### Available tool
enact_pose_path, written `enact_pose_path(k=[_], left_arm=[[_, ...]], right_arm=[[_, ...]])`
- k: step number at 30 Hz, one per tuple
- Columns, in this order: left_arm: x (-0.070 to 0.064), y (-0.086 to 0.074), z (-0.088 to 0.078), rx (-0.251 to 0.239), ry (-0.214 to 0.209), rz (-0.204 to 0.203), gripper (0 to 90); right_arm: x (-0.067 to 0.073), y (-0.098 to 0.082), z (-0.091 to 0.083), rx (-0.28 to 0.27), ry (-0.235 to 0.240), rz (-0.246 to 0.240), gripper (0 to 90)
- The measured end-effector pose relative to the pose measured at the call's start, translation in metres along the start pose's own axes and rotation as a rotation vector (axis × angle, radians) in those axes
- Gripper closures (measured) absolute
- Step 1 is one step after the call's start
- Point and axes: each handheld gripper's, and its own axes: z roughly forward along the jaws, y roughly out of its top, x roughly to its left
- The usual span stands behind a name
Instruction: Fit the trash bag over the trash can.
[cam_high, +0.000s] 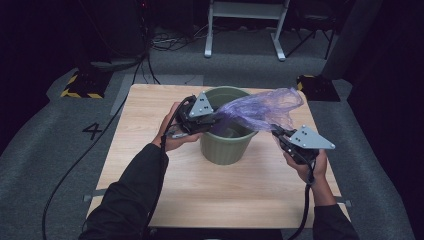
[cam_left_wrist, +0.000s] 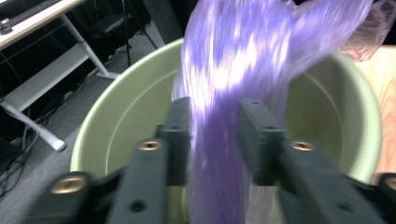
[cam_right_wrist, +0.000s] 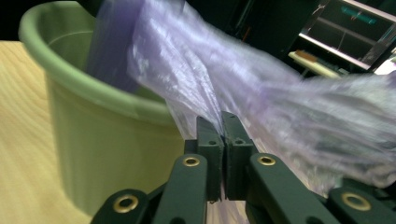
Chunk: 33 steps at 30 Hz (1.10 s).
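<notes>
Right gripper (cam_high: 278, 134): nearest me, at the bucket's right; I see its jaws pressed together, pinching the edge of the purple plastic bag (cam_high: 260, 109).
Left gripper (cam_high: 216, 119): at the bucket's left rim; my view along it shows the jaws standing apart with bag film running between them, the pads not squeezing it.
Bag direction: stretched over the bucket mouth, its long axis running from the left gripper out to the far right, where the loose end billows.
Green bucket (cam_high: 225, 147): upright mid-table, open top under the bag.
Wooden table (cam_high: 150, 110): pale surface around it.
</notes>
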Motion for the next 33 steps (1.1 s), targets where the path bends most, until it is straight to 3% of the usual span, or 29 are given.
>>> enact_pose_path(k=[4,8,10,12,14,18,23,27,29,30,33], left_arm=[[-0.002,0.003,-0.007,-0.047,-0.043,-0.018,39.9],[-0.012,0.009,-0.004,-0.048,-0.067,0.004,37.3],[-0.024,0.016,0.001,-0.048,-0.103,0.03,36.3],[-0.031,0.021,0.005,-0.025,-0.106,0.057,36.5],[-0.037,0.025,0.01,0.005,-0.086,0.074,44.4],[-0.041,0.025,0.018,0.048,-0.106,0.102,64.3],[-0.04,0.021,0.017,0.041,-0.105,0.141,86.8],[-0.036,0.016,0.011,0.032,-0.108,0.14,89.4],[-0.034,0.012,0.008,0.029,-0.089,0.138,89.3],[-0.034,0.012,0.008,0.029,-0.089,0.138,89.3],[-0.03,0.006,0.004,0.015,-0.078,0.123,89.3]], right_arm=[[0.003,0.011,-0.001,-0.025,0.005,-0.028,89.0],[0.009,0.014,0.0,-0.031,0.016,-0.04,88.9],[0.015,0.017,0.002,-0.042,0.025,-0.048,88.6],[0.018,0.02,0.002,-0.053,0.034,-0.052,88.3],[0.021,0.024,0.001,-0.064,0.042,-0.055,88.1],[0.022,0.029,-0.002,-0.096,0.061,-0.034,87.0],[0.023,0.03,-0.008,-0.12,0.08,-0.013,83.2],[0.024,0.029,-0.011,-0.118,0.088,-0.004,74.6],[0.024,0.029,-0.014,-0.114,0.076,0.009,60.7],[0.024,0.029,-0.014,-0.114,0.076,0.009,60.7],[0.023,0.03,-0.021,-0.106,0.066,0.049,46.0]])
